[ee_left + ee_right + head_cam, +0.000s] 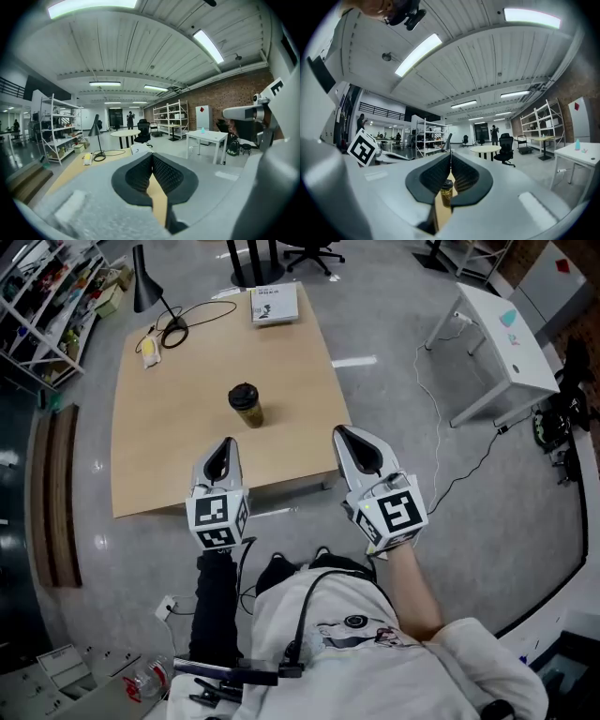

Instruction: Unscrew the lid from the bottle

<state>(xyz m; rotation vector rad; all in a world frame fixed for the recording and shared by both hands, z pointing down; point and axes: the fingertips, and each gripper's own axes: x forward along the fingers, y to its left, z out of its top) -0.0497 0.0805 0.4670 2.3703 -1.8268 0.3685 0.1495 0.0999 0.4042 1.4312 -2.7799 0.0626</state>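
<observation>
A yellowish bottle with a dark lid [246, 405] stands upright near the middle of the wooden table [150, 456]. In the right gripper view the bottle [446, 192] shows far off through the gap below the jaws. My left gripper [227, 442] hovers over the table's near edge, shut with nothing in it, a short way in front of the bottle. My right gripper [339, 431] hangs just off the table's right edge, also shut and empty. In the left gripper view the left gripper [152, 155] has its jaws closed together; the bottle is not seen there.
A black desk lamp [145, 282] with its cable, a small yellow item [151, 352] and a booklet [274, 304] lie at the table's far end. A white table [506, 343] stands to the right with cables on the floor. Shelves [47, 296] line the left.
</observation>
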